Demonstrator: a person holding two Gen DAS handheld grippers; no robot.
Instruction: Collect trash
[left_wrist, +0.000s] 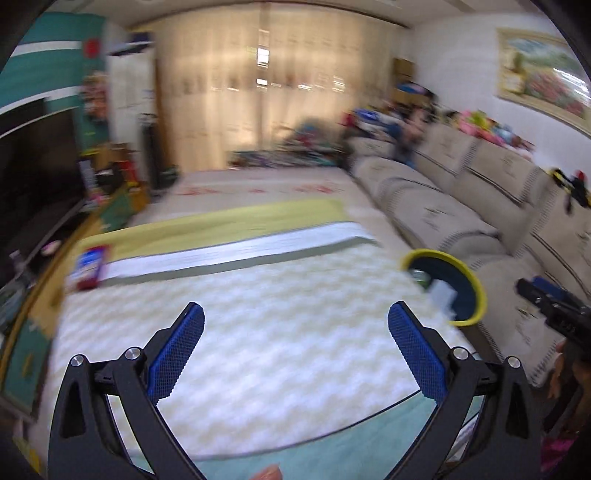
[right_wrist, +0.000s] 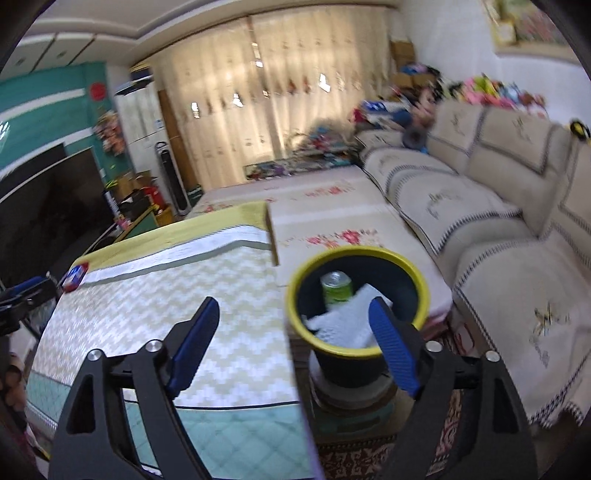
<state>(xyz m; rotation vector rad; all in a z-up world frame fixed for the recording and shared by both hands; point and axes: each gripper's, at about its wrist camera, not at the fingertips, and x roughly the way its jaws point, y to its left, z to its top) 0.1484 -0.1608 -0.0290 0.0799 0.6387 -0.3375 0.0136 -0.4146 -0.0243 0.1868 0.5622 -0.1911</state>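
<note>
Left claw (left_wrist: 295, 317): jaws wide, nothing btwn them, just the white zigzag table cover (left_wrist: 258, 302) below. Right claw (right_wrist: 295, 317): also wide & empty, its right finger overlapping the near rim of the bin in the picture but not gripping it, as far as I can tell.

Trash so far: the yellow-rimmed dark bin (right_wrist: 295, 295), lower centre of the right-wrist view, stands just off the table's right edge, on what looks like a round stool. Inside it: a green can (right_wrist: 336, 290) upright at the back & crumpled white paper (right_wrist: 343, 325) in front. Same bin shows at mid-right of the left-wrist view, blurred.

Left to do, my read: a red/blue packet (left_wrist: 88, 267) sits at the table's far-left edge (mid-left in the left-wrist view, also mid-left in the right-wrist view). Prob. the last bit of trash on the table; can't tell for sure what it is, pic too smeared. Rest of the cover looks bare. So most of the job seems done — 2 items binned, maybe 1 to go, and the left claw is the nearer one to fetch it.

Sofa (right_wrist: 480, 229) on the right & TV (left_wrist: 33, 177) at upper left aren't part of this.
</note>
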